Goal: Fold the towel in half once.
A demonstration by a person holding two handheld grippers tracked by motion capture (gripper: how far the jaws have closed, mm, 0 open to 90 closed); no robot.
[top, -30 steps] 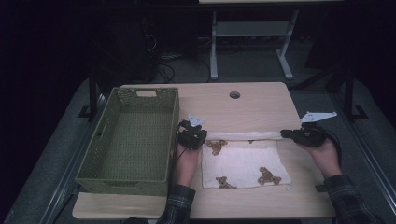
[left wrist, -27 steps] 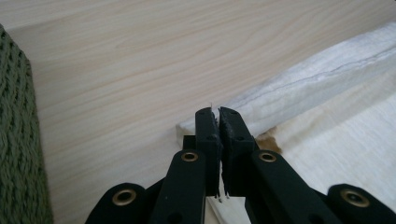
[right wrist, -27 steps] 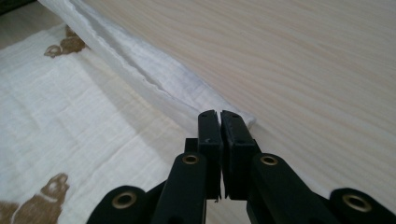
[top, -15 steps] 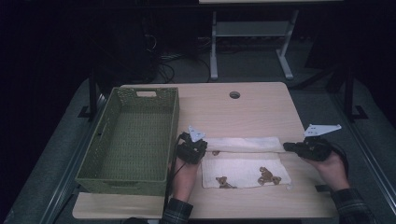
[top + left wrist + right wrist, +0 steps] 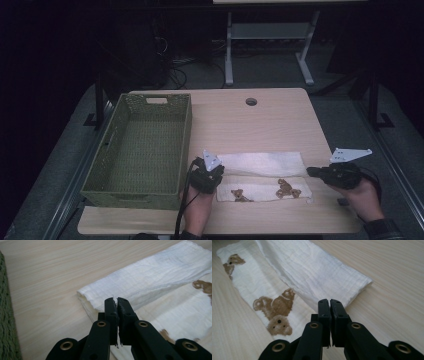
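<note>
On the pale wooden surface (image 5: pixel 240 125) in a dark room, both pairs of jaws, clamped on the white bear-printed muslin cloth (image 5: pixel 262 175), have drawn its folded edge nearer the person.

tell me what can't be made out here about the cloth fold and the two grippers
- Whether the left gripper pinches the cloth: in the left gripper view its shut jaws cover the edge.
- Same for the right gripper: jaws shut, the hem behind them hidden.
- How many layers the fold has: too small in the high view.
- Bear print under the folded flap: covered.
- Near inside wall of the basket: hidden by its rim.
</note>
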